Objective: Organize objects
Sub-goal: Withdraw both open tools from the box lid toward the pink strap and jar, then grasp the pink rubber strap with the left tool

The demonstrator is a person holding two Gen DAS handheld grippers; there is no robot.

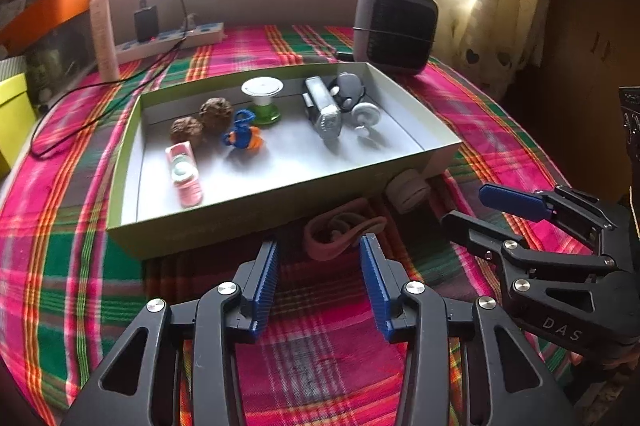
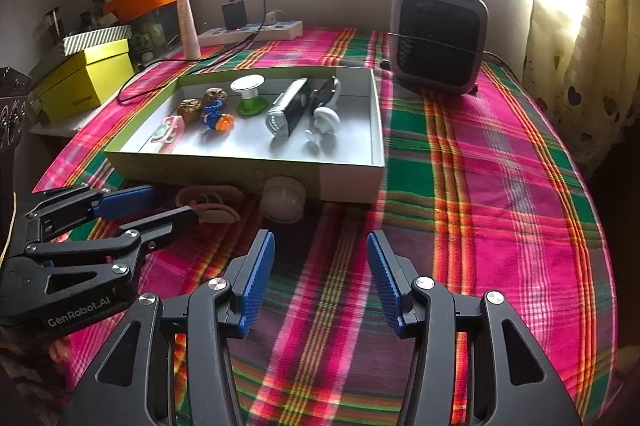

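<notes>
A shallow open box point(image 1: 248, 222) point(image 2: 344, 182) sits on the plaid cloth. It holds a pink device point(image 1: 184, 172), two brown lumps point(image 1: 202, 122), a blue-orange toy point(image 1: 242, 134), a green-white stand point(image 1: 262, 98), a silver flashlight point(image 1: 324, 112) and a white piece point(image 1: 365, 116). A pinkish strap point(image 1: 340, 232) point(image 2: 210, 206) and a pale round roll point(image 1: 408, 190) point(image 2: 282, 202) lie on the cloth in front of the box. My left gripper point(image 1: 318, 286) point(image 2: 168, 204) is open and empty, just short of the strap. My right gripper point(image 2: 320, 280) point(image 1: 468, 206) is open and empty, short of the roll.
A grey heater point(image 1: 394, 26) point(image 2: 438, 38) stands behind the box on the right. A power strip with charger and cable point(image 1: 168, 38) point(image 2: 252, 28) lies at the back. Yellow and orange boxes point(image 2: 86, 78) stack at the left. A curtain point(image 2: 580, 6) hangs right.
</notes>
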